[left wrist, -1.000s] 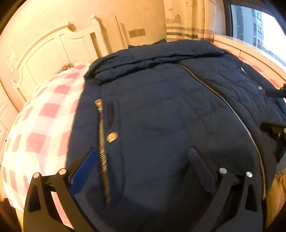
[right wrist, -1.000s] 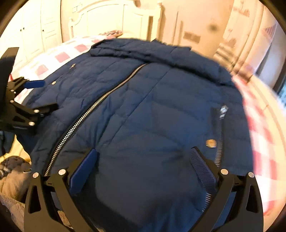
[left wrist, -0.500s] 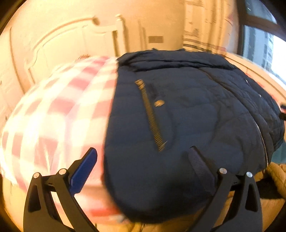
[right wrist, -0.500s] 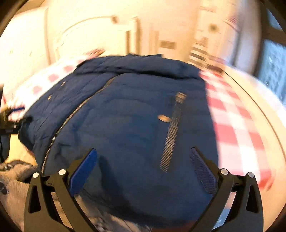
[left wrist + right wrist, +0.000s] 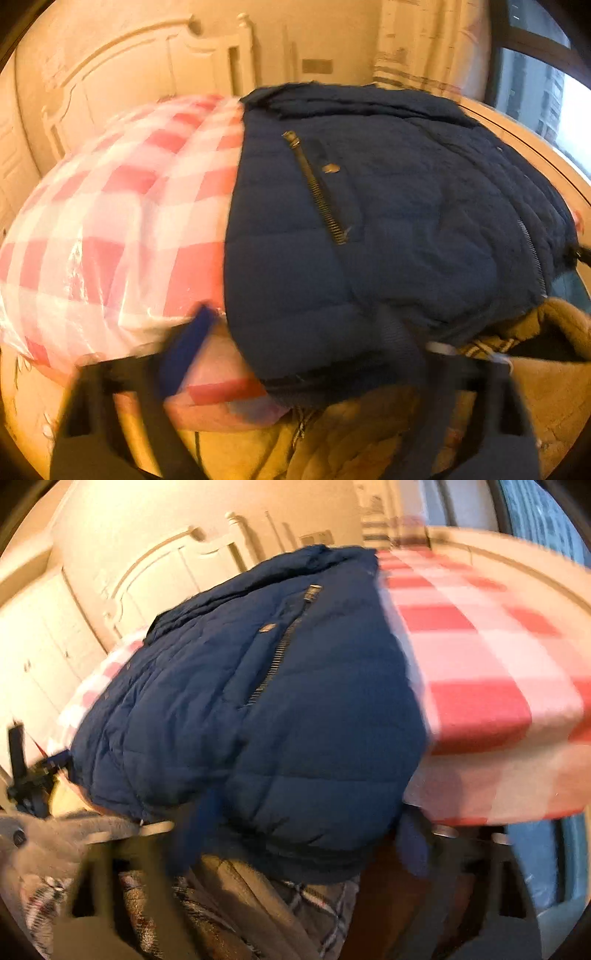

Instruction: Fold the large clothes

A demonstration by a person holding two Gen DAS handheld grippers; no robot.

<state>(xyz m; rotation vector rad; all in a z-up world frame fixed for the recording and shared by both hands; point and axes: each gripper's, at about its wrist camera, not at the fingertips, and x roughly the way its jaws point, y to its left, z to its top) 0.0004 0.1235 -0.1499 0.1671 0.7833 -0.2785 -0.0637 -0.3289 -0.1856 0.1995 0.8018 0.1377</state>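
Observation:
A navy quilted jacket point(image 5: 388, 221) lies front-up on the bed, zipped, with its hem hanging over the bed's near edge; it also shows in the right wrist view point(image 5: 258, 709). My left gripper point(image 5: 295, 354) is open, its jaws spread at the hem's left corner, blurred by motion. My right gripper point(image 5: 303, 849) is open, its jaws spread at the hem's right corner. The left gripper also shows at the far left of the right wrist view point(image 5: 26, 771).
The bed has a red and white checked cover point(image 5: 110, 229) under clear plastic and a cream headboard point(image 5: 147, 74). Brown and plaid clothes point(image 5: 240, 904) are heaped below the bed's near edge. A window point(image 5: 546, 96) is on the right.
Both grippers have pulled back and down from over the jacket to its hem at the bed's edge, the left swinging left and the right swinging right. Both stayed open.

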